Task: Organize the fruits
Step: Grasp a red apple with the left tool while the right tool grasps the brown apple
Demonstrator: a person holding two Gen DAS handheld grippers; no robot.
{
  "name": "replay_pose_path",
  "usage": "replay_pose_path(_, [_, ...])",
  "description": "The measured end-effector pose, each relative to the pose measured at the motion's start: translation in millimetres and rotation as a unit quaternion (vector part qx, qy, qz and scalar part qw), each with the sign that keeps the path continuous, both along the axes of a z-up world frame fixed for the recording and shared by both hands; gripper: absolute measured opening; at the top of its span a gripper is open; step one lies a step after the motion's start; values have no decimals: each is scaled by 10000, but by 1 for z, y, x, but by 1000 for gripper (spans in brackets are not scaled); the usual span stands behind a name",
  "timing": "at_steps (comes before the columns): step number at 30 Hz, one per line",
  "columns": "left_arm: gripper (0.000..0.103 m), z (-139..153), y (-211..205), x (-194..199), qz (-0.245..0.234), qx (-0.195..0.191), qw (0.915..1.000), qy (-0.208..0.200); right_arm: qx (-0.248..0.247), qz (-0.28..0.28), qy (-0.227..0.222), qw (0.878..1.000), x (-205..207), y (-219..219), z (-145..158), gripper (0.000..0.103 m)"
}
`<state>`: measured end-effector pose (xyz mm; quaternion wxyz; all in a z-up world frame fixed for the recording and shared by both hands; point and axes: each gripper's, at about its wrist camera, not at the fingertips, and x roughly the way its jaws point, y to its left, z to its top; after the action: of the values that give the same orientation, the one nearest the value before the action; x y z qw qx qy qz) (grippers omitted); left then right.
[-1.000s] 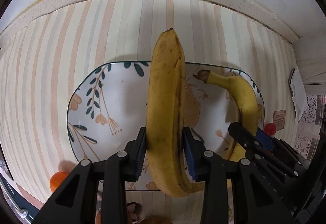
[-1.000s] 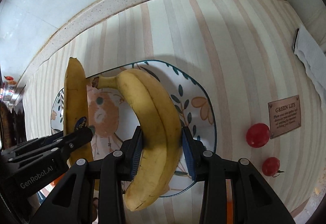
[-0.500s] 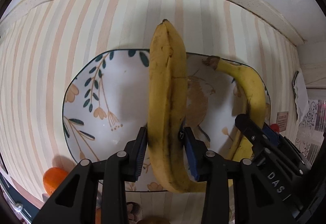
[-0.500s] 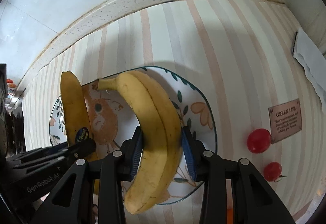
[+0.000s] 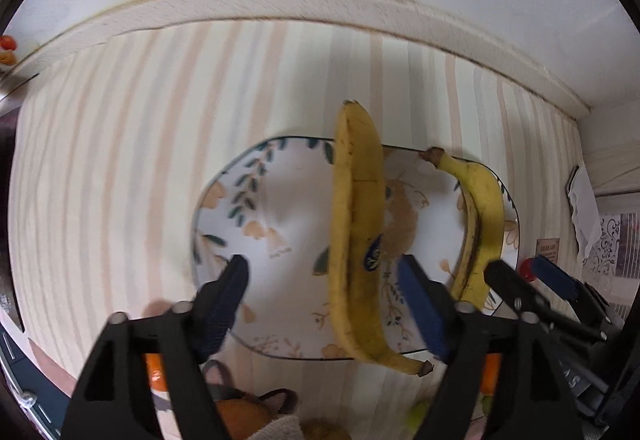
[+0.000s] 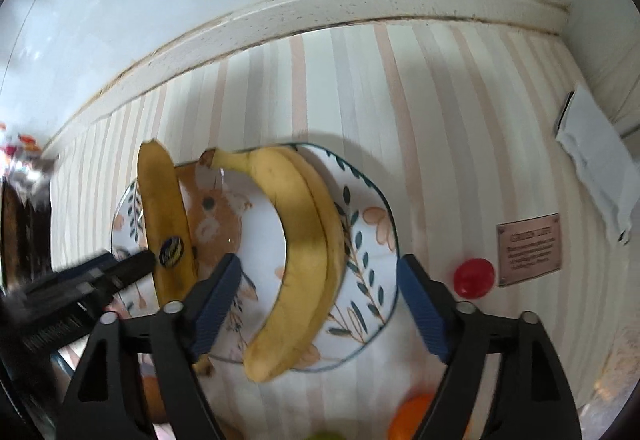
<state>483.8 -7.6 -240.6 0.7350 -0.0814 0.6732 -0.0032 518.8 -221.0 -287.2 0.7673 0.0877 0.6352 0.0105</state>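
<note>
Step in hand: release of 2 bananas onto the floral plate [image 5: 256,208]. The left gripper [image 5: 324,304] is opening, its pads clear of the stickered banana [image 5: 356,224], which lies across the plate's middle with its stem end past the near rim. The right gripper [image 6: 320,304] is likewise opening around the curved banana [image 6: 304,240], no pad touching; that fruit rests on the plate's right part. 1 second ago both sets of jaws were clamped on these bananas; now both stand wide and the plate looks farther off. Next move, by judgement: lift clear, then go for the loose red fruit [image 6: 474,277] or the orange [image 6: 412,416].
</note>
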Motion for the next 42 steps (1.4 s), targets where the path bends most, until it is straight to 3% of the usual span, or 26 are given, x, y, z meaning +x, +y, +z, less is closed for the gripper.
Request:
replay_pose_path(3, [91,10,7,-7,23,186,9998,-84,-167,148,23,9997,-13,7,6,93])
replay_pose_path(16, [91,75,12,-77,-28,525,9934,-1020,-282,154,-478,9983,-72,22,56,93])
replay_pose_path(24, [91,124,10,-113,-272,548,9856,-1576,-310,-62,-1164,9927,-122,22,117,93])
replay_pose_path(32, [91,161,16,-150,-416,401,9796,-1927,-38,-240,-1685,9854,-169,28,168,93])
replay_pose_path(37, [91,153,36,-168,-452,646,9799,-1833,131,-372,-1362,9899,-190,24,150,93])
replay_pose_path(42, [91,101,57,-172,-479,847,9882,-1180,641,-466,-668,9946,-199,22,95,93])
